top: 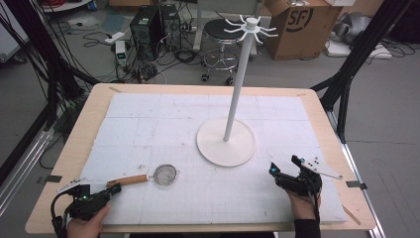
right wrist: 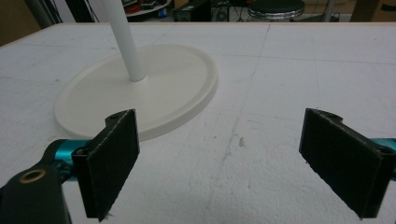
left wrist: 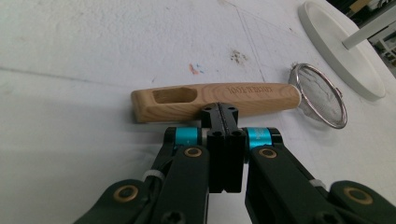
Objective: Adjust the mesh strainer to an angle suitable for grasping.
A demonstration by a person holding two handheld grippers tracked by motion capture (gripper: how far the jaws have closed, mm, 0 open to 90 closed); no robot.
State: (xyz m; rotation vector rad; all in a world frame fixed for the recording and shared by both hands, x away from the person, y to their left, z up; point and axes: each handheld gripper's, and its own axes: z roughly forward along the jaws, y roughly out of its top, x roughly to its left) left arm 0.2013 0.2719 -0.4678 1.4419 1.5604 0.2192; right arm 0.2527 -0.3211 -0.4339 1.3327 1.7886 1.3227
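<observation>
Big white surface [top: 148,119] with a wooden border, and well in from its far edge, toward the right side, stands the white rack [top: 233,99]: round base on the sheet, a tall pole, a ring of hooks at the top. Next in size, the strainer [top: 153,176], lying flat near the near edge, left of centre. Its wooden handle points toward the near left corner, and its round mesh bowl sits at the end nearer the rack's base, clear of it. In the left gripper view the slot in the handle's end shows plainly.

Now the left gripper [top: 115,189], down at the near left corner: jaws pressed fully together with nothing between them, tips just short of the handle, close beside it but not on it. Over by the near right corner, the right gripper [top: 285,166] is held low, jaws spread wide and empty, bare sheet between them, the rack's base ahead.
</observation>
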